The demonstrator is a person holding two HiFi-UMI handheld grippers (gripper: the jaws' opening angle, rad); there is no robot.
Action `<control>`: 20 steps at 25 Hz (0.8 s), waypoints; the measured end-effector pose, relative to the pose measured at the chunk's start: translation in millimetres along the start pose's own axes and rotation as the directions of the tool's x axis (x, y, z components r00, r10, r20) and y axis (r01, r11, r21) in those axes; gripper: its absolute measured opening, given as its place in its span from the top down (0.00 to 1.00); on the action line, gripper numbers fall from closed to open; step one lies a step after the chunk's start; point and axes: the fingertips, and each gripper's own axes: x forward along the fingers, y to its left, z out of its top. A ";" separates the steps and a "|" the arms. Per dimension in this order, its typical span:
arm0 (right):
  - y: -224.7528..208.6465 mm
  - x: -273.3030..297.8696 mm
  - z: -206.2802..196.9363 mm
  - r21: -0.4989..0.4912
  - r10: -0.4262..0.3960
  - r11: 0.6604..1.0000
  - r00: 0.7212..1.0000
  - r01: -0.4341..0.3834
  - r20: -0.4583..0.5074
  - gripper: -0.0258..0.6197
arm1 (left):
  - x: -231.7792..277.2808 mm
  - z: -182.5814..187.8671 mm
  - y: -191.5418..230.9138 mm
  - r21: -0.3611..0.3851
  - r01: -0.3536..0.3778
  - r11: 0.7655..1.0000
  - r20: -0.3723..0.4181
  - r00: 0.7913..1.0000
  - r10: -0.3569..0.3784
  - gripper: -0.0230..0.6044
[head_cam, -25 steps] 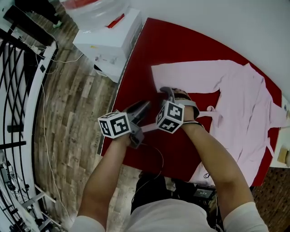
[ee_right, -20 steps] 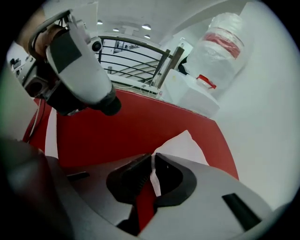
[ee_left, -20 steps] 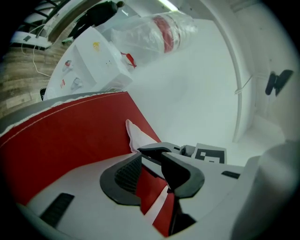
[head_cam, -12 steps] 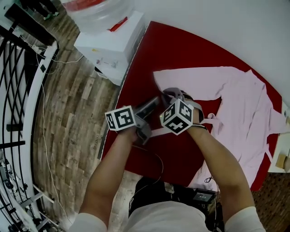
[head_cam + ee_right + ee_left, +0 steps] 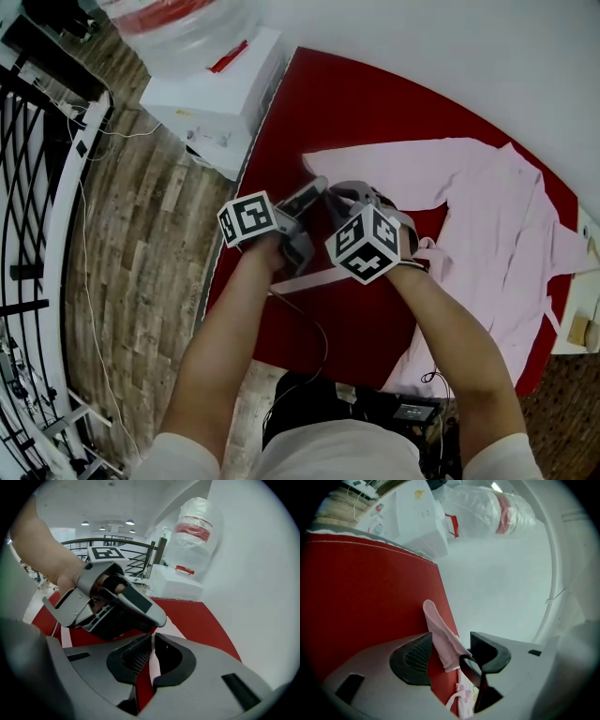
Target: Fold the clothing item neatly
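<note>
A pale pink robe [image 5: 506, 225] lies spread on the red mat [image 5: 347, 94], one sleeve [image 5: 394, 164] stretched left. Its narrow pink belt [image 5: 314, 278] trails across the mat below my hands. My right gripper [image 5: 349, 194] [image 5: 152, 645] is shut on a thin fold of the belt, lifted off the mat. My left gripper [image 5: 317, 190] [image 5: 450, 646] sits right beside it, tips nearly touching. Its jaws have just been opening and stand wide, with the belt's end [image 5: 440, 632] hanging loose between them, not pressed by the pads.
A white box [image 5: 216, 89] and a plastic-wrapped water jug [image 5: 183, 19] stand off the mat's far left corner. A black railing [image 5: 37, 206] borders the wooden floor [image 5: 141, 262] on the left. A thin cable [image 5: 314, 328] crosses the mat's near edge.
Both grippers have drifted up and away from the mat's near edge, coming closer together. The left jaws have spread open around the belt end; the right gripper has lifted the belt.
</note>
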 end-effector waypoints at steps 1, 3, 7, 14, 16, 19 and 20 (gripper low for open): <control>1.7 -0.3 0.3 -0.007 0.003 1.000 1.000 -0.003 0.000 0.91 | 1.4 2.9 4.5 -0.003 -0.016 1.000 -0.004 1.000 0.016 0.60; 5.1 -0.9 2.9 -0.023 0.007 1.000 1.000 -0.007 0.004 0.91 | 3.8 9.8 13.6 -0.010 -0.049 0.999 -0.018 0.999 0.049 0.60; 9.9 -2.5 9.1 -0.033 0.008 0.999 1.000 -0.008 0.021 0.91 | 13.6 19.1 22.6 -0.002 -0.106 0.994 -0.084 0.991 0.105 0.60; 11.8 -8.1 13.9 -0.040 -0.006 0.999 0.999 0.008 0.044 0.91 | 20.8 36.2 24.9 0.065 -0.204 0.977 -0.124 0.970 0.210 0.81; 7.1 -12.6 13.6 -0.025 -0.027 0.999 0.998 0.028 0.054 0.91 | 23.2 44.8 13.1 0.117 -0.190 0.975 -0.103 0.974 0.202 0.93; -3.8 -22.6 15.0 0.026 -0.068 0.997 0.995 0.066 0.076 0.91 | 32.0 49.7 -17.4 0.263 -0.150 0.953 -0.087 0.980 0.178 0.93; -7.6 -26.2 15.7 0.046 -0.080 0.996 0.993 0.076 0.083 0.91 | 35.5 50.2 -28.1 0.306 -0.135 0.943 -0.084 0.982 0.167 0.93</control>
